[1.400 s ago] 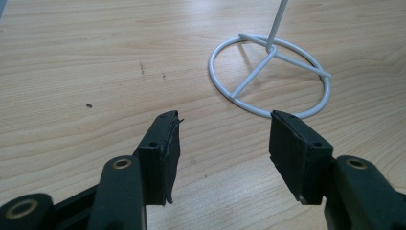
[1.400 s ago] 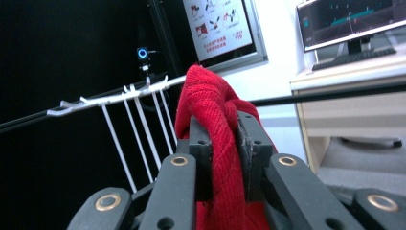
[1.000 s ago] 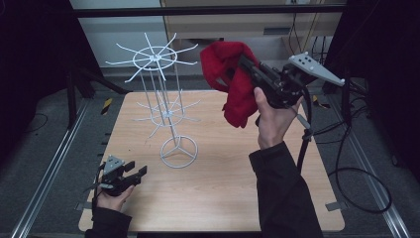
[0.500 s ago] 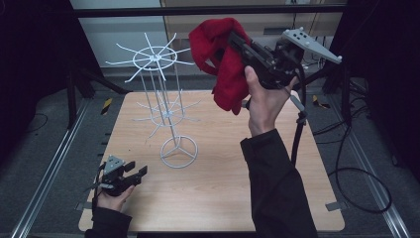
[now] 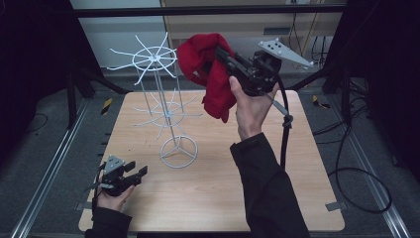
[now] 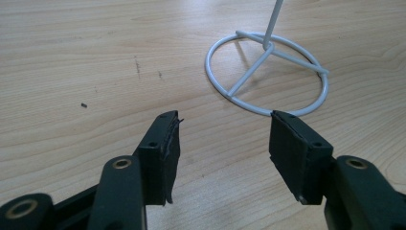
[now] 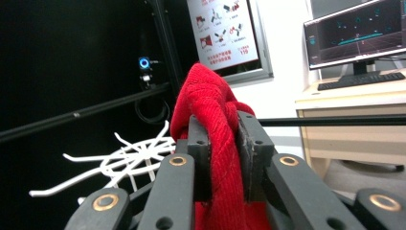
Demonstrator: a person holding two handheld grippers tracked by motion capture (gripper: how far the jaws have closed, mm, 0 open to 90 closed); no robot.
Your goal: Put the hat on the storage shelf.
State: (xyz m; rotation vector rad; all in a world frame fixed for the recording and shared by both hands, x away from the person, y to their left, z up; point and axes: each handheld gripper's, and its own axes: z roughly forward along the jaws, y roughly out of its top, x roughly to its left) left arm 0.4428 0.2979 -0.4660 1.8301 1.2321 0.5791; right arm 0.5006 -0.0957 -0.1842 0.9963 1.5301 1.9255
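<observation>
A red knitted cloth (image 5: 205, 69) hangs in the air, pinched in my right gripper (image 5: 223, 54), whose jaws are shut on a fold of it (image 7: 210, 105). The gripper (image 7: 222, 129) is held high over the table, just right of the top spokes of a white wire rack (image 5: 153, 57). Those spokes (image 7: 129, 155) lie a little below and left of the cloth in the right gripper view. My left gripper (image 5: 138, 173) rests low at the table's front left, open and with nothing in it (image 6: 222, 139). It points at the rack's ring base (image 6: 268, 72).
The rack stands on a light wooden table (image 5: 297, 163), with a second ring of spokes (image 5: 166, 115) halfway up its stem. Black frame bars and cables surround the table. A desk with a monitor (image 7: 356, 33) stands beyond.
My right hand has carried the red cloth to the left, closer to the rack's top spokes. The left gripper has stayed where it was.
</observation>
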